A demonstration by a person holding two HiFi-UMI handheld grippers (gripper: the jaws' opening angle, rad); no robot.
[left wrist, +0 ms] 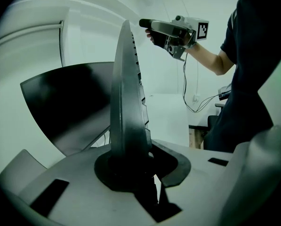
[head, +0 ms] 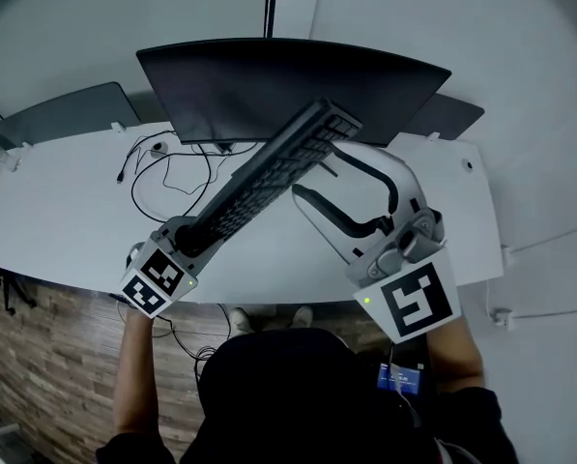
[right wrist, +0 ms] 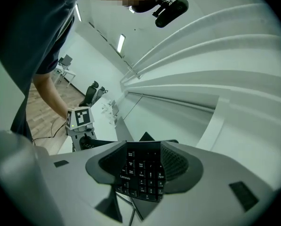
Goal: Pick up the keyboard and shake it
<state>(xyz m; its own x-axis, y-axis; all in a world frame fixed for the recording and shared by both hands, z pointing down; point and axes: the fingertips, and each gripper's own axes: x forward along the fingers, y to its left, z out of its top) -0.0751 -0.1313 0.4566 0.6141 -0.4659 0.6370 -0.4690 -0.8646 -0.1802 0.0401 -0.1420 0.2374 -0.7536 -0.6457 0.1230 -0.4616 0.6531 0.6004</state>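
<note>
Head view: the keyboard (head: 269, 177) was raised off the desk (head: 75, 211), slanting upward.

Left gripper view: the left gripper (left wrist: 128, 165) was clamped on its near end.

Right gripper view: the right gripper (right wrist: 142, 167) stood open, with the far end between its jaws, ungripped.

Pick-up judged complete; shaking outstanding.

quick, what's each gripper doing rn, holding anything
Left gripper: closed on one end of the keyboard.
Right gripper: open, holding nothing; the keyboard's other end shows between its jaws.
</note>
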